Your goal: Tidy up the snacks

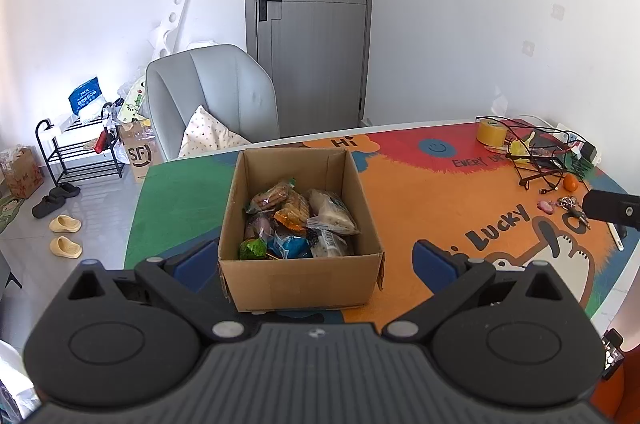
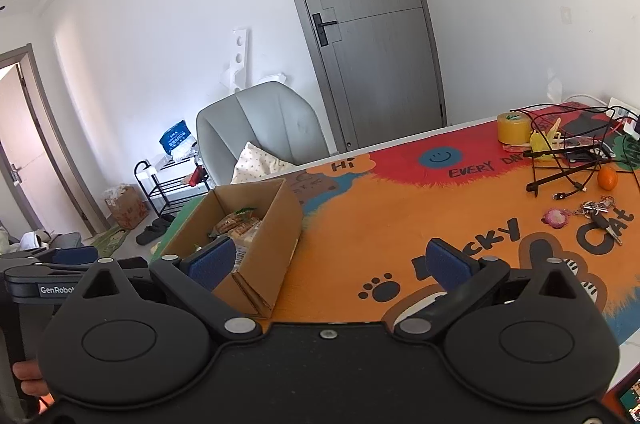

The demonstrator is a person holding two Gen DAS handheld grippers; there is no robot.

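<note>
An open cardboard box stands on the colourful table mat and holds several wrapped snacks. My left gripper is open and empty, its blue pads on either side of the box's near wall. In the right wrist view the box sits at the left with snacks visible inside. My right gripper is open and empty, just right of the box's near corner, above the orange mat. The left gripper's body shows at the far left of that view.
A yellow tape roll, tangled black cables, a small orange and keys lie at the table's far right. A grey chair with a cushion stands behind the table. A shoe rack and slippers are on the floor at left.
</note>
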